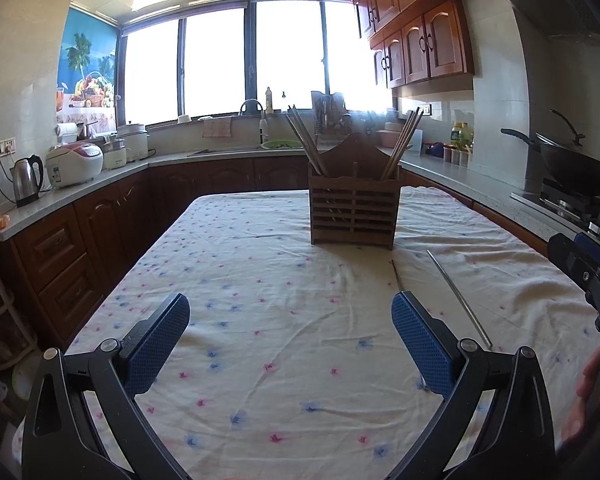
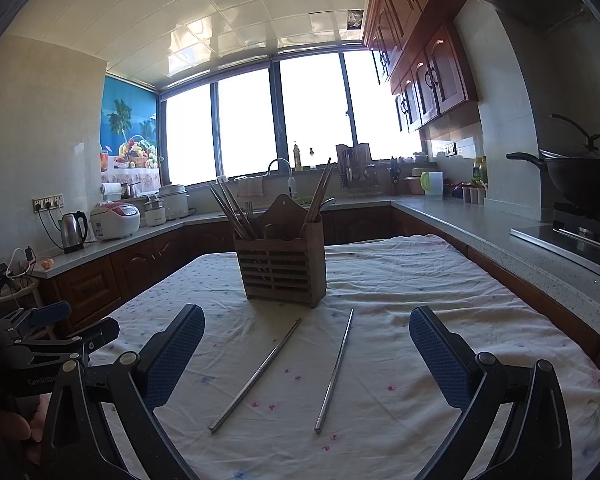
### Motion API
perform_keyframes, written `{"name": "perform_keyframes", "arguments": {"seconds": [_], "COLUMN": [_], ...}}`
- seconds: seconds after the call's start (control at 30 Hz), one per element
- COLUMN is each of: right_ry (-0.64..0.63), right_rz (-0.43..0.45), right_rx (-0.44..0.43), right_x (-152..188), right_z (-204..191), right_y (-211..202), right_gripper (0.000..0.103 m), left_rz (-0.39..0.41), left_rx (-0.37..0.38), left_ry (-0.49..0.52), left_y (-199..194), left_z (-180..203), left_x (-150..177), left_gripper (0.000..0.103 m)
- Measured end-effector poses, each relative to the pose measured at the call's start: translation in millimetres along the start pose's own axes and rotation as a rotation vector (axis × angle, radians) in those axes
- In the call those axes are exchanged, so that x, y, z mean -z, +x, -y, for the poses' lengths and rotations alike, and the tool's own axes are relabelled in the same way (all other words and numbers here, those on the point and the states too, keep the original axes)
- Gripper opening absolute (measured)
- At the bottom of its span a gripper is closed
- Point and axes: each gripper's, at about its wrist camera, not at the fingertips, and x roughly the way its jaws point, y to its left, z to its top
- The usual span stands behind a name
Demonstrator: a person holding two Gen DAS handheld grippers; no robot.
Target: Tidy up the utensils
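Right wrist view: two metal chopsticks lie lengthwise just ahead between the wide-open, empty right tool; left tool, also open and empty, sits farther off.

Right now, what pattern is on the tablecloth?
The tablecloth is cream with small pink and blue flowers, clearest in the left wrist view.

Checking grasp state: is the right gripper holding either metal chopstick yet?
No. The right gripper is open and empty; both metal chopsticks lie flat on the tablecloth between its fingers.
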Motion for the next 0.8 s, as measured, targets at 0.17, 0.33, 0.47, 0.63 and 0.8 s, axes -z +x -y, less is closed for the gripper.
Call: {"name": "perform_keyframes", "arguments": {"seconds": [0.17,0.33,0.47,0.63,0.8], "right_ry": [0.000,0.003,0.004,0.003,0.005], "right_rz": [0.001,0.001,0.001,0.001,0.002], "right_rx": [0.000,-0.002,-0.005,-0.009,-0.012], "right_x": [-0.1,-0.8,-2.1,-3.1,-3.5], "right_z": [-0.2,-1.0,-2.4,-3.6,-4.1], "right_y": [-0.2,-0.2,-0.9,-1.1,-0.8], "right_gripper": [0.103,0.103,0.103,0.103,0.103], "left_rz": [-0.001,-0.003,-0.002,-0.004,-0.006], "left_rx": [-0.001,-0.001,-0.001,0.003,0.006], "left_ry": [-0.001,-0.005,-0.004,-0.005,-0.005], "left_y": [-0.2,0.0,-0.1,0.3,1.0], "left_z": [0.3,0.4,0.5,0.8,1.3], "left_x": [-0.2,-1.0,-0.8,-1.1,-1.3], "left_gripper": [0.103,0.103,0.103,0.103,0.103]}}
